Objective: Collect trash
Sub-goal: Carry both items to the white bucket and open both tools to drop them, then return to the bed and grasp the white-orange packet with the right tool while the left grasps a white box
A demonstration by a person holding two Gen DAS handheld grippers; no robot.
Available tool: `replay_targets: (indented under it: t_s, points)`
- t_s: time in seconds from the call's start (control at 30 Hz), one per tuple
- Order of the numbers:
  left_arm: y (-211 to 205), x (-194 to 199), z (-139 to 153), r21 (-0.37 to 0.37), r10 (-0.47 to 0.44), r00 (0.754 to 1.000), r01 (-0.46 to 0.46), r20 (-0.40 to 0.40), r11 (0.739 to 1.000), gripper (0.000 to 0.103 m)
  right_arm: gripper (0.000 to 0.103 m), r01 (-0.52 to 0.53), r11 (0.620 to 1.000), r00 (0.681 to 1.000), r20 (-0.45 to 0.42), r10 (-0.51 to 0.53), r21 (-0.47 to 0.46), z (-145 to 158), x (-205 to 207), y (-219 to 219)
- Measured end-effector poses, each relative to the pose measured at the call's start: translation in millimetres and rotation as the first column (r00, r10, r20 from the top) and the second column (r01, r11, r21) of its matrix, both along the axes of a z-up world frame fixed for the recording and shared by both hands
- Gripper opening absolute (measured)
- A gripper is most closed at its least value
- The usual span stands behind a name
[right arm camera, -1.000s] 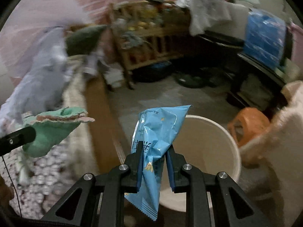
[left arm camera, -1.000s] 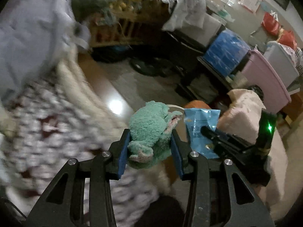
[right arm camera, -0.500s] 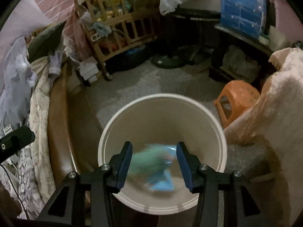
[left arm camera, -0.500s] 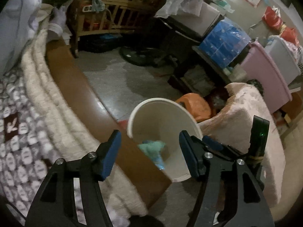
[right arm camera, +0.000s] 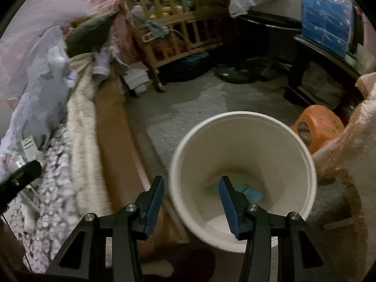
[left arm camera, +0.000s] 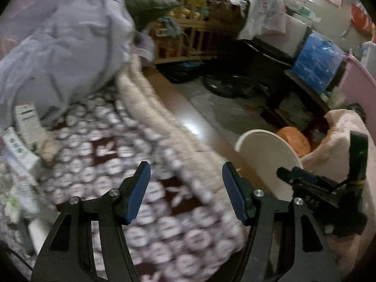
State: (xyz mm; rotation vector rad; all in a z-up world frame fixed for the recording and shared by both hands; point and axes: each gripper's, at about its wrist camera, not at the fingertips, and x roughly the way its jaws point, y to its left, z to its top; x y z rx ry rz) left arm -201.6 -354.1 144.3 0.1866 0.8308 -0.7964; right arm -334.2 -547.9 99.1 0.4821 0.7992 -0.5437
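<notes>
A: Left gripper (left arm camera: pixel 184 181) first: jaws spread wide and nothing between the blue pads. It hangs over the patterned blanket (left arm camera: pixel 122 162) on the bed, dark maroon with pale blotches, all of it blurred.

B: And the right gripper (right arm camera: pixel 190 189) is parted too, having just been opening, with nothing pinched. The rim of the white bucket (right arm camera: pixel 242 117) sits right between its fingers in that view.

A: Look down inside the bucket: a light-blue wrapper (right arm camera: pixel 252 191) lies at the bottom, with a greenish scrap (right arm camera: pixel 212 186) beside it. That is where the trash is.

B: The bucket stands on a grey speckled floor (right arm camera: pixel 188 103), just beside the brown wooden bed edge (right arm camera: pixel 110 127). An orange stool (right arm camera: pixel 322 127) is tipped against a pinkish fleece cover (right arm camera: pixel 359 136) on the far side.

A: Further out, a cream quilted border (left arm camera: pixel 145 98) runs along the blanket, and a heap of lilac bedding (left arm camera: pixel 63 44) is piled at the head.

B: At the back, a wooden cot (right arm camera: pixel 178 30) stuffed with clutter, then a dark shelf unit carrying a blue pack (right arm camera: pixel 326 23).
</notes>
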Motion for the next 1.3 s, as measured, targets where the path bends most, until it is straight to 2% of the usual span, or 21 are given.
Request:
replay_targets:
  t_s: [0.13,0.33,0.63,0.83,1.03,1.17,1.3]
  points:
    - [32.6,6.5,1.9,0.015,0.055,0.998,-0.055,0.018,0.998,0.062,0.047,-0.047,0.999,0.999,0.024,0.047,-0.004,11.5,15.2,27.2]
    - [78.8,15.7,4.6,0.036,0.147,0.987,-0.149,0.06,0.988,0.062,0.054,-0.138,0.99,0.989,0.057,0.139,-0.016,27.7,42.3,70.4]
    - [143.5,32.5,4.8,0.049,0.245,0.967,-0.249,0.075,0.967,0.062,0.055,-0.292,0.956,0.954,0.058,0.293,-0.034,39.3,85.4,139.2]
    - [194.8,49.3,0.5,0.054,0.315,0.948,-0.316,0.04,0.947,0.062,0.056,-0.385,0.922,0.921,0.053,0.387,-0.044,41.5,114.4,183.6]
    - [245.5,70.9,-6.1,0.091,0.367,0.93,-0.368,0.034,0.925,0.062,0.057,-0.468,0.884,0.883,0.045,0.468,-0.001,32.6,140.5,217.3]
    - [276.3,92.8,-15.9,0.117,0.4,0.916,-0.397,-0.001,0.91,0.062,0.057,-0.522,0.853,0.853,0.041,0.521,0.029,26.2,155.4,235.9]
    - [292.3,112.6,-32.7,0.136,0.398,0.915,-0.386,-0.073,0.913,0.062,0.057,-0.571,0.82,0.821,0.035,0.57,0.041,21.0,172.6,254.5]
